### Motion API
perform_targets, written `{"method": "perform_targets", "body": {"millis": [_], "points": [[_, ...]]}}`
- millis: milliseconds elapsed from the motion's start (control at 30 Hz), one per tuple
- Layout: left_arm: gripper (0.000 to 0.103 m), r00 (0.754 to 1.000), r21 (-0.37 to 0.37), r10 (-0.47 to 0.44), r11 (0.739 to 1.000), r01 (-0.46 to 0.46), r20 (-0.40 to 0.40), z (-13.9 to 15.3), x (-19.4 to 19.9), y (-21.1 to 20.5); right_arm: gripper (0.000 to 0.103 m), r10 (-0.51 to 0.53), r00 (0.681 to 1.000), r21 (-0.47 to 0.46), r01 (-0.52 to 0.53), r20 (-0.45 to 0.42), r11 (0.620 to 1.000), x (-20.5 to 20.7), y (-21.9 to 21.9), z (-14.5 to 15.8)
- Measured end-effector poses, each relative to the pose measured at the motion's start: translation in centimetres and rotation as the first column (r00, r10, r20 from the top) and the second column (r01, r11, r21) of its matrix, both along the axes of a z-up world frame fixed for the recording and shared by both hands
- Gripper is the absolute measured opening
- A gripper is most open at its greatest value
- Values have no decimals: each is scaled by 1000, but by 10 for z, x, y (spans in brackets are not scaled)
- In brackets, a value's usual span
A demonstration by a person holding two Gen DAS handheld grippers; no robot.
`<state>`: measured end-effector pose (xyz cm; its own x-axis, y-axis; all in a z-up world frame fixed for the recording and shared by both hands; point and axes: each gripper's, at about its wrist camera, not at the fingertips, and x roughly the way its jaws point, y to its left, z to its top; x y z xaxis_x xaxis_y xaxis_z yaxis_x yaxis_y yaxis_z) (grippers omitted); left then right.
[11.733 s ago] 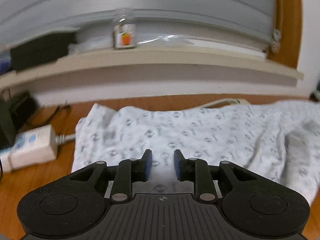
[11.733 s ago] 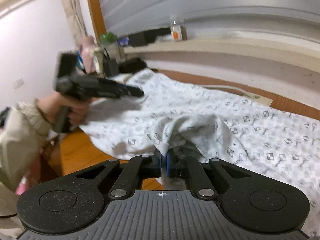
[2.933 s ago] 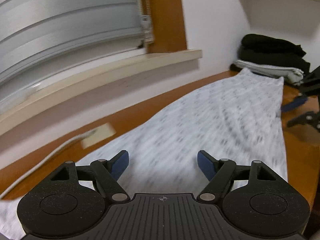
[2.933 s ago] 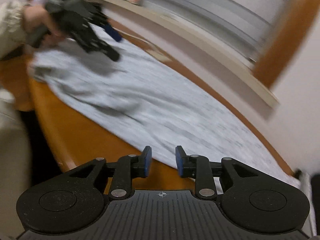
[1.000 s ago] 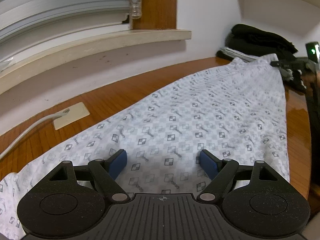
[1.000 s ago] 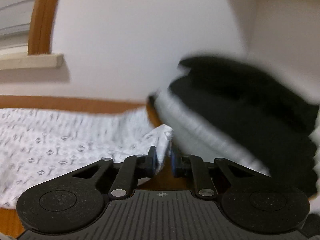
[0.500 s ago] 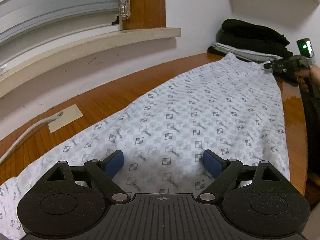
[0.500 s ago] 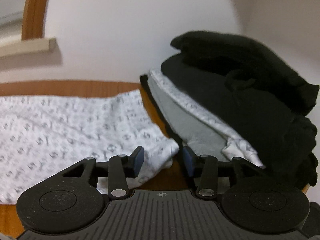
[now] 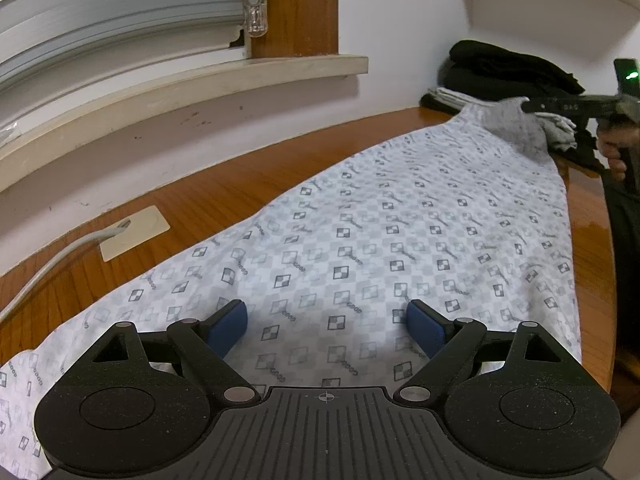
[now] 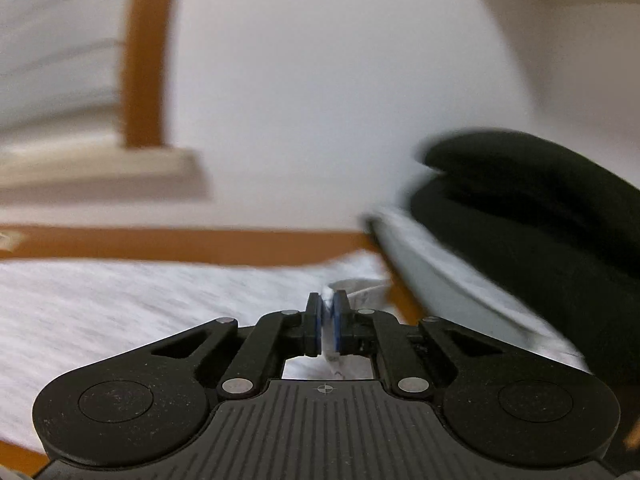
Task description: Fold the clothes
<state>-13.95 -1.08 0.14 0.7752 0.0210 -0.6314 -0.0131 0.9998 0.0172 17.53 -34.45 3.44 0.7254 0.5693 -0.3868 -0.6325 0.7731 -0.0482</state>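
A white garment with a grey checker print [image 9: 384, 248] lies stretched long across the wooden table [image 9: 240, 184]. My left gripper [image 9: 326, 326] hovers open just above its near end, blue pads wide apart, nothing between them. At the far end my right gripper [image 9: 532, 107], held by a hand [image 9: 612, 148], has lifted a corner of the cloth off the table. In the blurred right wrist view the right gripper [image 10: 327, 326] is shut on that corner of the patterned garment [image 10: 140, 304], a strip of white fabric pinched between its pads.
A stack of folded clothes, black on top of grey and white [image 9: 508, 68], sits at the table's far right corner, also [image 10: 540, 216]. A white cable and its flat plate [image 9: 134, 232] lie on the wood at left. A window sill [image 9: 192, 84] and blinds run behind.
The right gripper went from open beside the cloth's corner to shut on it and has raised it. The left gripper stayed open over the near end, barely shifting.
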Motion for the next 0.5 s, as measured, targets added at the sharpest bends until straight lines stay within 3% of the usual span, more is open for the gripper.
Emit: {"method": "perform_targets", "body": {"millis": [133, 200, 300, 367, 500], "points": [[89, 1000, 5, 3, 1000, -3, 1, 0, 0, -1, 8, 242, 969, 47, -240, -53, 970, -50, 39, 1], [89, 1000, 4, 8, 1000, -8, 1, 0, 0, -1, 8, 328, 942, 8, -328, -71, 945, -74, 54, -14], [89, 1000, 16, 17, 1000, -17, 2, 1, 1, -3, 8, 358, 927, -26, -363, -114, 931, -89, 63, -37], [89, 1000, 51, 22, 998, -22, 3, 5, 5, -8, 8, 353, 931, -44, -358, -98, 933, -91, 63, -45], [89, 1000, 93, 8, 996, -9, 16, 22, 21, -23, 8, 347, 933, 8, -348, -95, 937, -89, 54, -51]]}}
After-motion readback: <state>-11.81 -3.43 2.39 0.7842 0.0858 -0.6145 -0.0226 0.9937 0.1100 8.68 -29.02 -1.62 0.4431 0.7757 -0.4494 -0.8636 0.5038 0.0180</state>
